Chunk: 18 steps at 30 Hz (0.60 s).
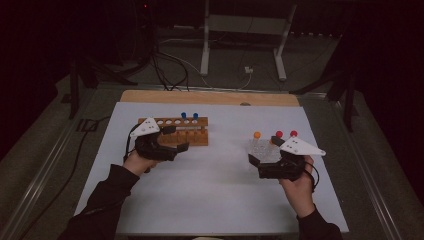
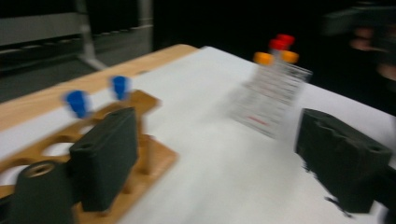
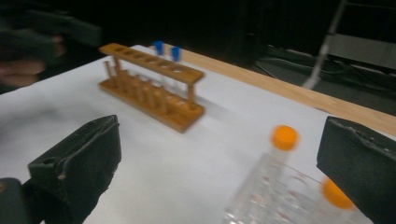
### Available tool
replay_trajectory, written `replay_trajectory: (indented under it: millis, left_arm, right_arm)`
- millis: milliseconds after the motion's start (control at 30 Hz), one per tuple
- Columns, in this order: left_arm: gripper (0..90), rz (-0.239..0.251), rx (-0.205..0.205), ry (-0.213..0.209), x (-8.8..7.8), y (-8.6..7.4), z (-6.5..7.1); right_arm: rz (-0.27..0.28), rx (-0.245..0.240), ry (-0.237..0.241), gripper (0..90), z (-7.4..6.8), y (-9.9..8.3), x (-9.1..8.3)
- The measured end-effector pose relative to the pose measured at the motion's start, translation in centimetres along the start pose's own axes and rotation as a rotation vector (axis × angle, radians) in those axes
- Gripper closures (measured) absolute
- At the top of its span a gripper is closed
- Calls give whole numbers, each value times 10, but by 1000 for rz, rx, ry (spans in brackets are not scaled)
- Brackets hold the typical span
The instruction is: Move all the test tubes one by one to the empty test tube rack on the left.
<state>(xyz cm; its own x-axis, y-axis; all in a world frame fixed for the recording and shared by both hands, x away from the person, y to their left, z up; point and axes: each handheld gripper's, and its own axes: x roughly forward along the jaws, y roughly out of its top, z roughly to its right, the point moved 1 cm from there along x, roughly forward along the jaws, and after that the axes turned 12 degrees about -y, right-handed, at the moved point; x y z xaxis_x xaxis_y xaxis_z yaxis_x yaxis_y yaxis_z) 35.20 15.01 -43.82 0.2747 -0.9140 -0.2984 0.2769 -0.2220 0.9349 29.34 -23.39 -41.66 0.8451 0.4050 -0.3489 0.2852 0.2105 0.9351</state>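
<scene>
A wooden tube rack [image 1: 187,131] stands at the table's back left with two blue-capped tubes [image 1: 183,115] in its right end. My left gripper [image 1: 181,138] hovers at the rack's front, open, nothing between its jaws; its own view shows the rack [image 2: 149,158] and blue caps [image 2: 76,102] beside the left jaw. At the right a clear holder [image 1: 262,146] carries orange-capped [image 1: 257,135] and red-capped [image 1: 279,134] tubes. My right gripper [image 1: 264,151] is just in front of it, open. An orange-capped tube [image 3: 284,137] stands ahead between its wide jaws, untouched.
A white sheet [image 1: 215,185] covers the table, with a bare wooden strip [image 1: 210,97] along the far edge. Beyond it, on the dark floor, are cables and a metal stand [image 1: 205,50]. The other hand appears blurred at the upper left of the right gripper view.
</scene>
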Motion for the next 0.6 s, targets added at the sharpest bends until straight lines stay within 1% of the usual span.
replay_trajectory:
  millis: [33,67,100,133,200,233,300,333,367,433,567,600]
  left_arm:
    - [95,-4,-1,-8,1,-2,3]
    - [95,-11,3,-13,3,-4,5]
    - [95,-14,-1,-29,4,-7,8]
    - [95,-14,-4,-40,5,-9,9]
    - [65,-22,7,-61,8,-14,12]
    - [33,-36,14,-67,10,-16,13]
    - [22,-42,18,-79,12,-18,16]
    - [17,-50,21,-80,13,-19,17]
    - [15,-48,23,-83,14,-20,18]
    - [15,-53,30,-88,15,-20,20]
    - [15,-55,35,-97,15,-21,23]
    - [15,-61,37,-98,16,-21,24]
  right_arm:
    - [-1,15,-17,0,3,0,0]
    - [0,35,-25,0,7,-1,0]
    - [-4,54,-36,0,10,-2,0]
    - [-9,67,-54,0,13,-3,1]
    - [-25,84,-78,0,18,-6,3]
    - [-34,86,-88,0,20,-8,4]
    - [-55,88,-112,0,22,-12,7]
    - [-63,93,-121,24,23,-14,9]
    - [-75,88,-131,51,24,-16,10]
    - [-91,77,-157,66,25,-19,11]
    - [-136,82,-208,156,30,-24,14]
    - [-148,83,-220,159,32,-26,15]
